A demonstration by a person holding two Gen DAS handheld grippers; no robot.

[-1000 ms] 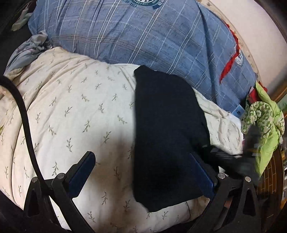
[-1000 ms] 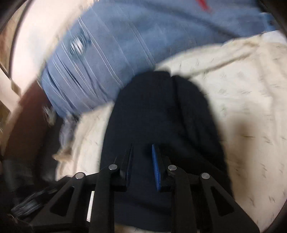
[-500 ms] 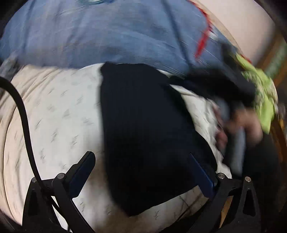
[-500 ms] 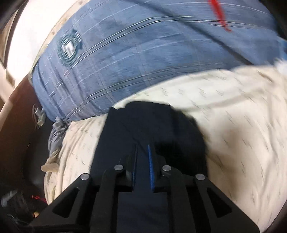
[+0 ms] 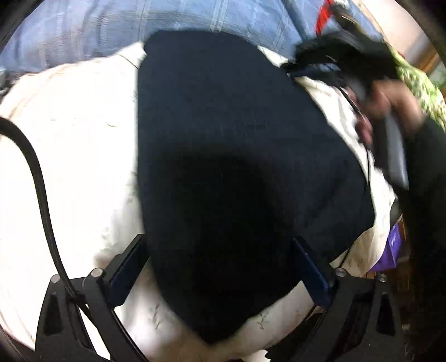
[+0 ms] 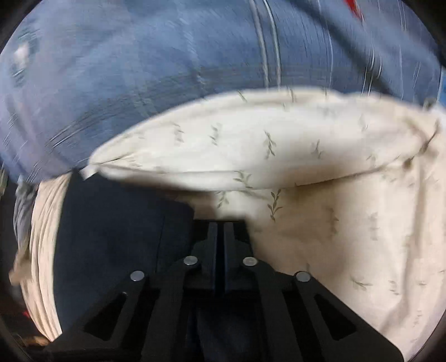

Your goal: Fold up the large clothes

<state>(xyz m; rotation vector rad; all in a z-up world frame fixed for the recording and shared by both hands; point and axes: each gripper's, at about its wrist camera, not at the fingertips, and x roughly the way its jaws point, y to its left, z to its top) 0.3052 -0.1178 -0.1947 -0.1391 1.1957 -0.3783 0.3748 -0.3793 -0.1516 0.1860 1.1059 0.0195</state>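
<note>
Dark folded garment on a cream leaf-print quilt, one gripper wide over it and the other nearly closed at its far edge.

The dark garment [image 5: 237, 156] lies flat as a long folded panel on the cream quilt [image 5: 75, 144], its far end near the blue checked blanket [image 5: 139, 25]. The left gripper [image 5: 220, 267] hangs over the near end with its fingers spread wide, one on each side of the cloth, gripping nothing. The right gripper [image 6: 220, 236], carried by a hand [image 5: 390, 103], has its fingers almost together; whether cloth is pinched between them cannot be told. A quilt edge is folded up just past it. Green patterned fabric [image 5: 421, 86] lies beyond.
</note>
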